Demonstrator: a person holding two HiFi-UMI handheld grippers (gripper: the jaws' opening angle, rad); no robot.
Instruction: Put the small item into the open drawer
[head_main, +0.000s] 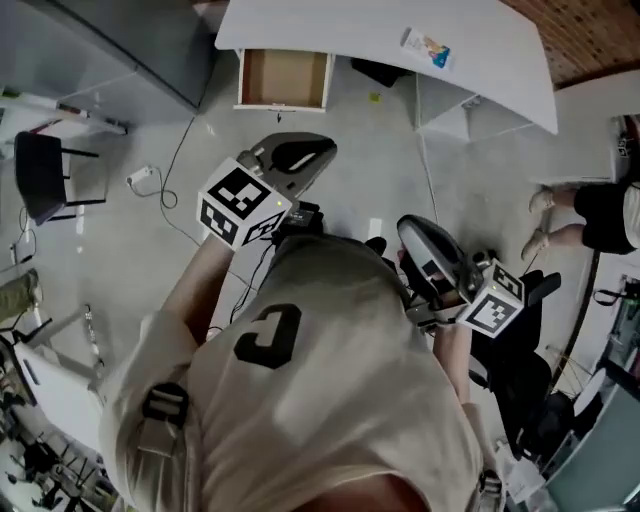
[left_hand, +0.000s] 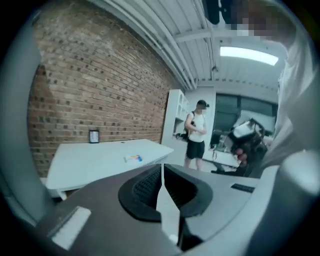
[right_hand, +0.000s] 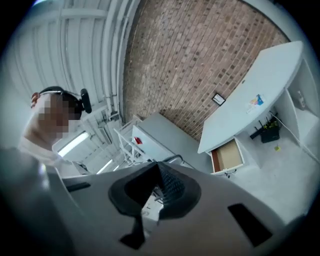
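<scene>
The small item (head_main: 427, 48), a colourful packet, lies on the white table (head_main: 500, 70); in the left gripper view the packet (left_hand: 133, 158) sits near the table's (left_hand: 90, 162) right end. The open drawer (head_main: 285, 80) hangs under the table's left end, its brown bottom bare; the right gripper view shows the drawer (right_hand: 227, 155) and the packet (right_hand: 256, 101) far off. My left gripper (head_main: 310, 150) is shut, its pads (left_hand: 145, 187) meeting with nothing between them. My right gripper (head_main: 410, 233) is held lower right, tips closed and holding nothing (right_hand: 158, 167). Both are well short of the table.
A brick wall (left_hand: 100, 85) stands behind the table. A person (left_hand: 196, 132) stands to the right by white shelving (left_hand: 175, 115). Under the table sits a black box (right_hand: 270, 134). A dark chair (head_main: 45, 175) and cables (head_main: 170, 170) are on the grey floor at left.
</scene>
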